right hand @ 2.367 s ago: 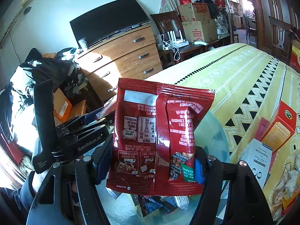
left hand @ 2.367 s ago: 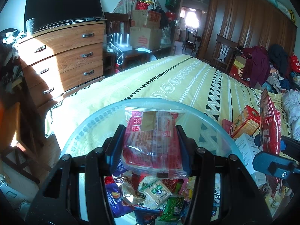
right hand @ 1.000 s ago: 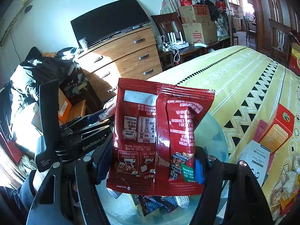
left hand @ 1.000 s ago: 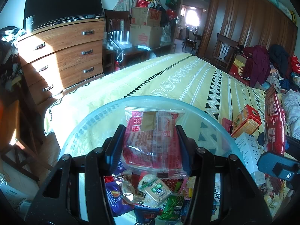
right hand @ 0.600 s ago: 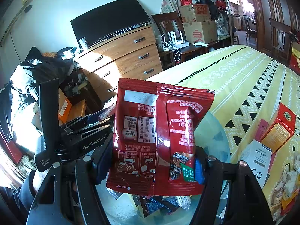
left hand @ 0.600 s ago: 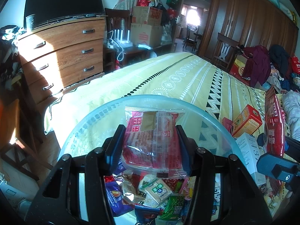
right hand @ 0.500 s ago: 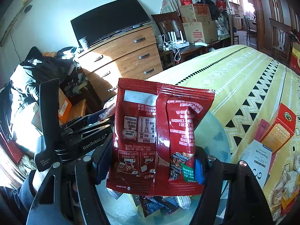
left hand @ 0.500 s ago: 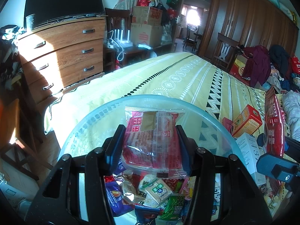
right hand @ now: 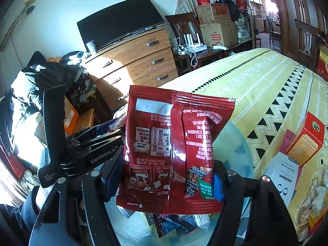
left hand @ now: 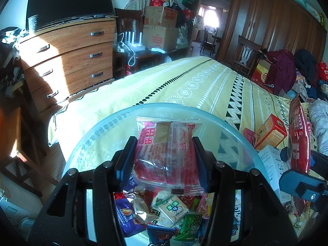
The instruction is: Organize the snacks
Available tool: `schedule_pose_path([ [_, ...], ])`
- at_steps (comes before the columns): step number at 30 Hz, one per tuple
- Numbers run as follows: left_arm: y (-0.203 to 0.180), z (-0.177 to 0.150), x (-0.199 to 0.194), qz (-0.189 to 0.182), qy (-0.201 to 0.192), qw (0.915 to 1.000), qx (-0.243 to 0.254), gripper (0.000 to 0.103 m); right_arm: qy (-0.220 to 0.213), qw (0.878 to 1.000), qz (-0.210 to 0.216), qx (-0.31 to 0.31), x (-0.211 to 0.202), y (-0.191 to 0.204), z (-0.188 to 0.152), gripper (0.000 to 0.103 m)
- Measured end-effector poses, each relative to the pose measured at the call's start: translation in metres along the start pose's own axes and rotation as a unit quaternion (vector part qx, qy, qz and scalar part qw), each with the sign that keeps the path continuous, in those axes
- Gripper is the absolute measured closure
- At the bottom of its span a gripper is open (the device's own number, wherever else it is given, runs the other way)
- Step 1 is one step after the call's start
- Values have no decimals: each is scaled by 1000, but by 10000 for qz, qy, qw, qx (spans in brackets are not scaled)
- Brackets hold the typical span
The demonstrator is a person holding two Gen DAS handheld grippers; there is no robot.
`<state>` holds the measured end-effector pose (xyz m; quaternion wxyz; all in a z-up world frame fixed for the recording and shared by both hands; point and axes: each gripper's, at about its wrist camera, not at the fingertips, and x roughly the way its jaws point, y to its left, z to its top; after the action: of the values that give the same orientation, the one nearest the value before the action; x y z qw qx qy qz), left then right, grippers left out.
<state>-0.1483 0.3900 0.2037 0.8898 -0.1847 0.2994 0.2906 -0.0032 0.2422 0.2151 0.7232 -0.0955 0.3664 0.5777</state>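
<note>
The sorting looks partly done. A clear blue-tinted bowl [left hand: 106,125] sits at the near edge of the bed [left hand: 184,82] and already holds a loose heap of small wrapped snacks [left hand: 172,209] in purple, green, silver and red. Two more packets are in the air and not yet dropped in. To the right of the bowl, an orange carton [left hand: 270,131] and a white box [left hand: 270,164] lie on the bedspread, with more wrappers near the right edge of the right wrist view, so by my judgement a fair share of the work is left.

The left gripper [left hand: 166,160] is clamped on a clear-wrapped red packet [left hand: 168,151], its jaws pressing the packet's two sides. It points forward and slightly down, with the packet held over the bowl, above the heap, its top edge reaching about to the far rim in this view.

The right gripper [right hand: 166,180] pinches a glossy dark-red pouch [right hand: 174,143] near its lower end, so the pouch stands upright with its printed back to the camera. It is held above the bowl's near side, just beside the left gripper, whose black body shows on the left of the right wrist view. Both packets seem placed for release into the bowl, though neither touches the snacks below
</note>
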Motion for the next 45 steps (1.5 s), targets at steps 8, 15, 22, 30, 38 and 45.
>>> schedule_pose_path([
  [8, 1, 0, 0, 3, 4, 10000, 1, 49, 1, 10000, 3, 4, 0, 0, 0, 29],
  [15, 1, 2, 1, 1, 5, 10000, -3, 49, -2, 10000, 12, 7, 2, 0, 0, 29],
  [22, 2, 2, 1, -3, 12, 10000, -7, 49, 1, 10000, 22, 9, 2, 0, 0, 29],
  [30, 2, 2, 0, 3, 19, 10000, -3, 49, 0, 10000, 24, 11, 3, 0, 0, 29],
  [38, 4, -1, 0, 9, 36, 10000, -14, 49, 4, 10000, 27, 16, 3, 0, 0, 29],
  [45, 4, -3, 0, 10, 46, 10000, -15, 49, 5, 10000, 28, 16, 3, 0, 0, 29],
])
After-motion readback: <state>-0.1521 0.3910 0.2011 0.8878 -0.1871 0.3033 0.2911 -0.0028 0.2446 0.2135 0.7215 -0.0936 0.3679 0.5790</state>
